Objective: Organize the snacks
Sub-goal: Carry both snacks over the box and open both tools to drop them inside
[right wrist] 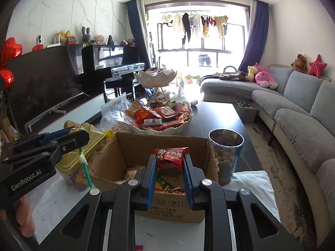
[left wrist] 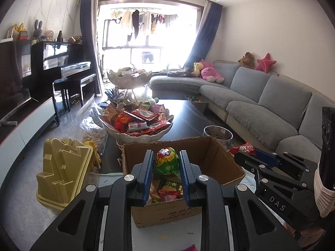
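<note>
1. As seen from the left wrist view, the left gripper (left wrist: 166, 163) has its blue-padded fingers (left wrist: 146, 173) closed on a green snack packet (left wrist: 166, 161), held above the open cardboard box (left wrist: 219, 156).
2. Same view: the cardboard box stands on the dark coffee table (left wrist: 188, 117) and holds further snack packets (left wrist: 169, 190) at its bottom.
3. Same view: the right gripper (left wrist: 254, 153) shows at the right edge, its jaws pinched on a red snack packet (left wrist: 244, 149) beside the box's right wall.
4. Same view: behind the box stands a tiered white bowl (left wrist: 136, 135) heaped with red and orange snacks; a yellow lidded container (left wrist: 60, 171) sits to the box's left, a clear tub (left wrist: 217, 133) behind its right corner.
5. Same view, surroundings: grey sofa (left wrist: 261, 96), black piano (left wrist: 56, 62).
6. In the right wrist view, the right gripper (right wrist: 170, 163) grips the red snack packet (right wrist: 170, 159) between nearly closed fingers (right wrist: 151, 175), over the cardboard box (right wrist: 129, 148).
7. Same view: the left gripper (right wrist: 71, 130) enters from the left, in front of the yellow lidded container (right wrist: 90, 131); its catch cannot be made out here.
8. Same view: the clear tub (right wrist: 225, 156), filled with round brown pieces, touches the box's right side; the tiered white bowl (right wrist: 184, 125) lies beyond.
</note>
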Tool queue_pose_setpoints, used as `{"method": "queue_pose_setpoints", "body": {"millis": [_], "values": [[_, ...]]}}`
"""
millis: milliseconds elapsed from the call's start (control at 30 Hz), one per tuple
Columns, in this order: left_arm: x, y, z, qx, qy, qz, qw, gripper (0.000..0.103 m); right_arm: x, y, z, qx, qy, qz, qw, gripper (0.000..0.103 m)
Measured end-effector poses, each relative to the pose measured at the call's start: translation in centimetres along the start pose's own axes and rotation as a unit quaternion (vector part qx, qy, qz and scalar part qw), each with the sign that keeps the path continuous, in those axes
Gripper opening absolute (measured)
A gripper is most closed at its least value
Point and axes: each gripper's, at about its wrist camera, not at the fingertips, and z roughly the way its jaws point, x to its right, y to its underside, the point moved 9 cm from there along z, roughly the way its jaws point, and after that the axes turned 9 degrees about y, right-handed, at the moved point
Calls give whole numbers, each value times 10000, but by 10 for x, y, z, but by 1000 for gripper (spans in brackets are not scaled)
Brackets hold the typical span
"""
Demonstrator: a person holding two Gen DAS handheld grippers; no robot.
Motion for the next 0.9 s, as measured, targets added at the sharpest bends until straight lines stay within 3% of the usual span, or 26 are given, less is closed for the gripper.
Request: {"method": "queue_pose_setpoints", "body": {"millis": [433, 633, 700, 767, 833, 900], "values": [[-21, 8, 50, -424, -92, -165, 9989, 25, 4, -3, 42, -200, 81, -50, 9998, 25], [-33, 11, 64, -531, -308, -227, 9979, 27, 6, 2, 59, -324, 156, 39, 9993, 26], [-35, 12, 64, -538, -344, -228, 9977, 43, 9, 3, 64, -379, 207, 126, 9990, 42], [-35, 12, 60, -497, -444, -195, 9976, 49, 14, 4, 67, -406, 285, 248, 9985, 54], [-33, 12, 55, -476, -495, -134, 9976, 50, 17, 6, 65, -356, 362, 281, 9983, 55], [-31, 13, 50, -467, -534, -121, 9974, 58, 17, 8, 63, -359, 372, 262, 9983, 55]]}}
